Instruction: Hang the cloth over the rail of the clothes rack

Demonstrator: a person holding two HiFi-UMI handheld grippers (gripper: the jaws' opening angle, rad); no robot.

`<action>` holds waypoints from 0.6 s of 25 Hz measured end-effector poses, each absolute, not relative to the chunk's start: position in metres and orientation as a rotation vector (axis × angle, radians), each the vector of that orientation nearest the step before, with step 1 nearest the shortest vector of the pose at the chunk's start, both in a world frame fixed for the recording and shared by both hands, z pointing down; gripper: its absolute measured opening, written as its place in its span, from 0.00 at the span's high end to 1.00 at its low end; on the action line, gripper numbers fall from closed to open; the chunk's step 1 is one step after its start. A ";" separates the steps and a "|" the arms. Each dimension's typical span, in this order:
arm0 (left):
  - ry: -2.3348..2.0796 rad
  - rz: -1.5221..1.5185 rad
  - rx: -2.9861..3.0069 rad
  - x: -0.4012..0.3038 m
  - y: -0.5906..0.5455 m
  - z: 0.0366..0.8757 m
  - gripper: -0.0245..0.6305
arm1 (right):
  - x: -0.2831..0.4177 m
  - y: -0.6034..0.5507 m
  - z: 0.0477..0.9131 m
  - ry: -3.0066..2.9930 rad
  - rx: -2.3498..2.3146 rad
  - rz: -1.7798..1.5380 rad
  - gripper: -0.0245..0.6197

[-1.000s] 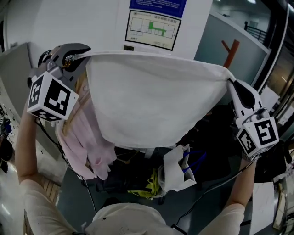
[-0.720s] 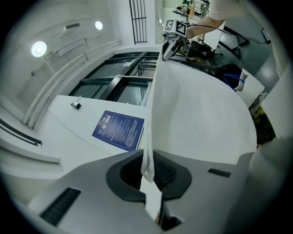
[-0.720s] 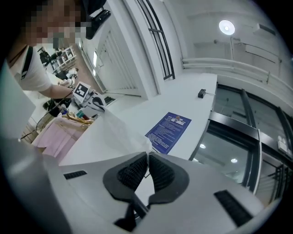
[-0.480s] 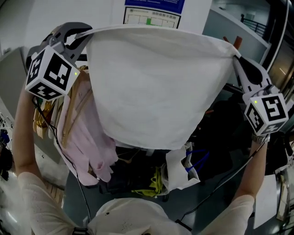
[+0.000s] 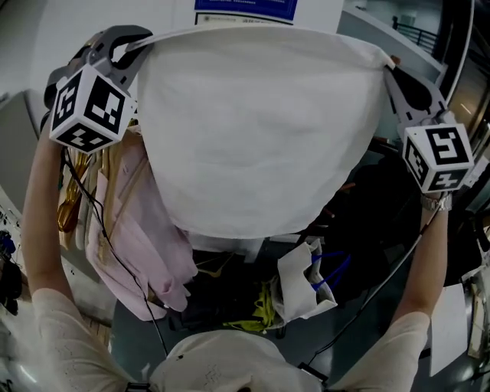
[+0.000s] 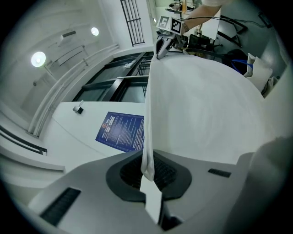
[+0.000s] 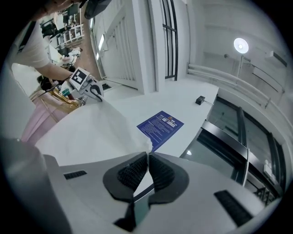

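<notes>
A white cloth [image 5: 253, 130] hangs spread wide between my two raised grippers, high in the head view. My left gripper [image 5: 136, 44] is shut on its upper left corner, and my right gripper [image 5: 385, 61] is shut on its upper right corner. In the left gripper view the cloth [image 6: 206, 114] runs as a taut edge from my jaws [image 6: 147, 176] to the other gripper far off. The right gripper view shows the cloth [image 7: 87, 137] pinched between the black pads [image 7: 147, 161]. The rail of the clothes rack is hidden behind the cloth.
Below the cloth hang a pink garment [image 5: 138, 245] and wooden hangers [image 5: 73, 199] at the left. Dark clothes [image 5: 375, 230] hang at the right. A white bag with blue handles [image 5: 306, 279] sits low in the middle. A blue notice [image 5: 245, 8] is on the white wall behind.
Both grippers have risen with the cloth, so its top edge now stands higher and covers more of the wall notice. The grips have not changed.
</notes>
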State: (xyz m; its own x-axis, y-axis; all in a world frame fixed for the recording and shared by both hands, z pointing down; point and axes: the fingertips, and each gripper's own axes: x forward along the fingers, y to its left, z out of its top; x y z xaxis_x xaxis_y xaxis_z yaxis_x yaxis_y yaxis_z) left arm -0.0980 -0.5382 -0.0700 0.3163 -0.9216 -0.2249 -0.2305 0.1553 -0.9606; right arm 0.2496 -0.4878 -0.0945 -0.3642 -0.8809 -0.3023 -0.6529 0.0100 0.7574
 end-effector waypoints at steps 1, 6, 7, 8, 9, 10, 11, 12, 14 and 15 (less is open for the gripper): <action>1.176 -0.704 -1.345 -0.097 -0.543 -0.070 0.94 | 0.251 -0.494 -0.093 -2.023 1.598 -1.276 0.92; 1.178 -0.709 -1.312 -0.096 -0.563 -0.067 0.94 | 0.252 -0.521 -0.085 -1.966 1.580 -1.269 0.92; 1.176 -0.720 -1.300 -0.096 -0.567 -0.066 0.94 | 0.252 -0.526 -0.082 -1.950 1.570 -1.265 0.92; 1.174 -0.735 -1.284 -0.096 -0.570 -0.063 0.94 | 0.251 -0.531 -0.079 -1.932 1.555 -1.261 0.92; 1.171 -0.754 -1.266 -0.096 -0.574 -0.061 0.94 | 0.250 -0.536 -0.076 -1.914 1.535 -1.254 0.92; 1.167 -0.778 -1.248 -0.097 -0.578 -0.058 0.94 | 0.248 -0.541 -0.072 -1.900 1.510 -1.243 0.92; 1.161 -0.804 -1.234 -0.097 -0.581 -0.056 0.94 | 0.245 -0.545 -0.068 -1.890 1.483 -1.227 0.92; 1.152 -0.831 -1.223 -0.098 -0.585 -0.053 0.94 | 0.243 -0.549 -0.064 -1.881 1.454 -1.208 0.92; 1.120 -0.896 -1.211 -0.098 -0.593 -0.046 0.94 | 0.241 -0.556 -0.055 -1.861 1.401 -1.164 0.92; 1.096 -0.939 -1.209 -0.098 -0.598 -0.041 0.94 | 0.240 -0.559 -0.051 -1.848 1.376 -1.141 0.92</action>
State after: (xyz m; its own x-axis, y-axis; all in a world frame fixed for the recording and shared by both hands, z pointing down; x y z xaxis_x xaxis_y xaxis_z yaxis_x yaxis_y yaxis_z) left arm -0.0981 -0.5976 -0.0406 0.2320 -0.9632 -0.1353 -0.0140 0.1358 -0.9906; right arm 0.2402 -0.5594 -0.0510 -0.3145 -0.9480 -0.0491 -0.4684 0.1099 0.8766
